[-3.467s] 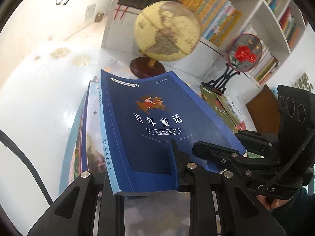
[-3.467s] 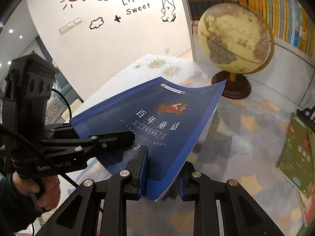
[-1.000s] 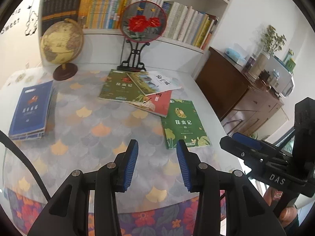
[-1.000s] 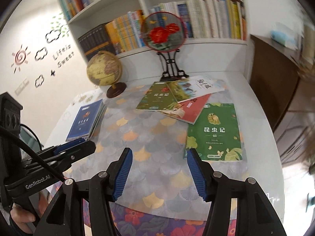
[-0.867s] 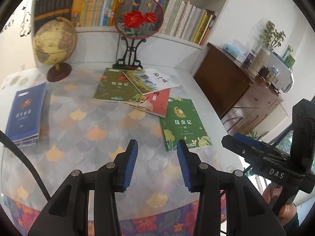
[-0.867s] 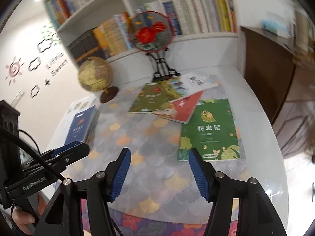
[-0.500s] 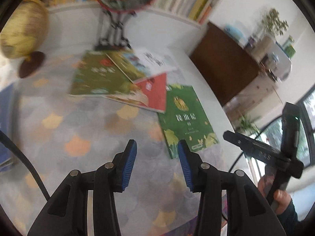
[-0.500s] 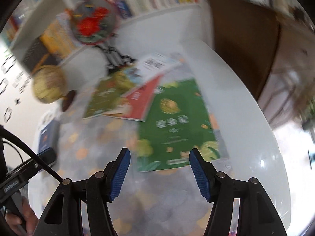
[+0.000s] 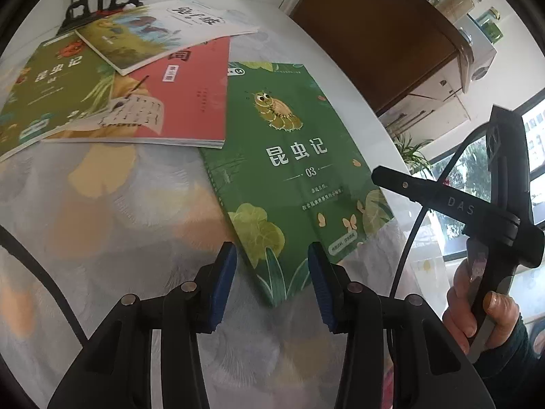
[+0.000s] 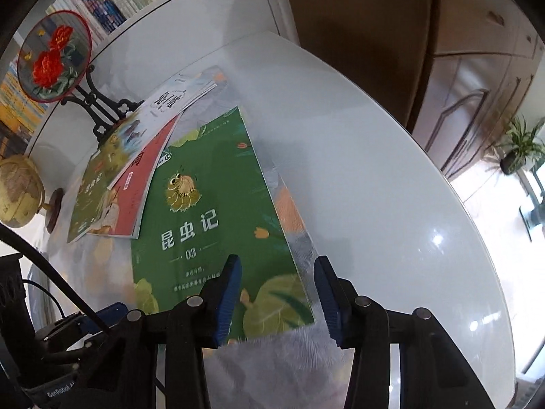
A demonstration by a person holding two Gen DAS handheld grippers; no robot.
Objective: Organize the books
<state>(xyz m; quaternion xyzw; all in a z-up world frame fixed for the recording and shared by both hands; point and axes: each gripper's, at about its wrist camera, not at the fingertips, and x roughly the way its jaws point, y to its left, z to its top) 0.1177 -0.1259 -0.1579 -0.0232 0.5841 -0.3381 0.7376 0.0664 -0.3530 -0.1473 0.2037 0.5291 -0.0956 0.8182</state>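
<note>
Left wrist view: both grippers, left (image 9: 270,272) and right (image 10: 277,289), parted, right just narrowing, nothing gripped, over green book (image 9: 289,156) near table's (image 10: 391,170) front edge; next, clamp its near edge.

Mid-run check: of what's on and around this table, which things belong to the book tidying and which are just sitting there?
Part of the job:
- green insect book, lying flat, both grippers at its near edge
- red book
- olive-green book
- white-covered book on top of those two

Just lying about:
- flower fan on its stand
- globe
- wooden cabinet
- potted plant
</note>
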